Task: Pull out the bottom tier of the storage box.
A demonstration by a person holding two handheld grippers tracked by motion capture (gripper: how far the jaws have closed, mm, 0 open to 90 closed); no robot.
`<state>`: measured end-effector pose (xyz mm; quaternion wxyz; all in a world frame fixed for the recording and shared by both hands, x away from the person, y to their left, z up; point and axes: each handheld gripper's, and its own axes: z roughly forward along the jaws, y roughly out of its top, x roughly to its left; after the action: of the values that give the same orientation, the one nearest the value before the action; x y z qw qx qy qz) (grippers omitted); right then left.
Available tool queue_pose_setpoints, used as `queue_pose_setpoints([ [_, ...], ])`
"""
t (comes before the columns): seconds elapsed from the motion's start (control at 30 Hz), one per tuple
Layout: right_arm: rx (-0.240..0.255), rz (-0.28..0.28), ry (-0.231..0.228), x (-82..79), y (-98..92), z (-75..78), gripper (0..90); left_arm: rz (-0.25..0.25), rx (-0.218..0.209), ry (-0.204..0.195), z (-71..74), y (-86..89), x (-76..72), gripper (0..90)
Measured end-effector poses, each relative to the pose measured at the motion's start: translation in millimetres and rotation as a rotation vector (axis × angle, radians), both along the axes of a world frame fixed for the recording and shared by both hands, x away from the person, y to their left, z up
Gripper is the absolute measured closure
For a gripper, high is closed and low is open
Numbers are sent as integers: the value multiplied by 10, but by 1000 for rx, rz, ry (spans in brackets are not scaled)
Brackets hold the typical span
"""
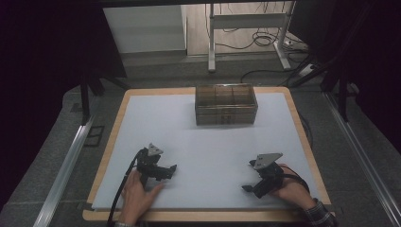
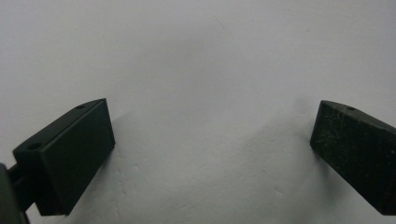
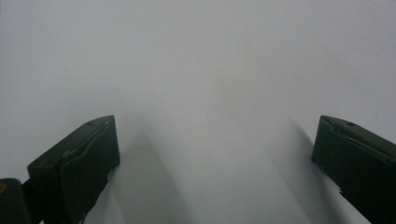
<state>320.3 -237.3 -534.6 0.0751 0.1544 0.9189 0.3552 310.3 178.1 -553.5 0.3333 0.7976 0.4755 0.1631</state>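
Note:
A clear brownish plastic box (image 1: 226, 104) with compartments and small drawers stands at the far middle of the white sheet (image 1: 208, 142). My left gripper (image 1: 166, 171) rests low on the sheet at the near left, held by a hand, its jaws pointing right. In the left gripper view the left gripper (image 2: 212, 140) is open, with bare white sheet between the jaws. My right gripper (image 1: 248, 177) lies at the near right, held by a hand, jaws pointing left. In the right gripper view the right gripper (image 3: 215, 154) is open over bare sheet.
The white sheet covers a wooden tabletop (image 1: 302, 137) with its rim showing all around. Beyond the table stand a white desk frame (image 1: 246, 33) and loose cables (image 1: 265, 40) on the floor. Dark stands (image 1: 85, 94) flank the table at both far corners.

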Motion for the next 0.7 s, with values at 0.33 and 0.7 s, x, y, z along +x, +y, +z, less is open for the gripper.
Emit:
queue_pose_setpoints([
  [0.33, 5, 2, -5, -1, -5, -5, 4, -1, 3, 0, 0, -1, -1, 0],
  [0.7, 9, 2, -4, -3, -8, -7, 6, -1, 3, -1, 0, -1, -2, 0],
])
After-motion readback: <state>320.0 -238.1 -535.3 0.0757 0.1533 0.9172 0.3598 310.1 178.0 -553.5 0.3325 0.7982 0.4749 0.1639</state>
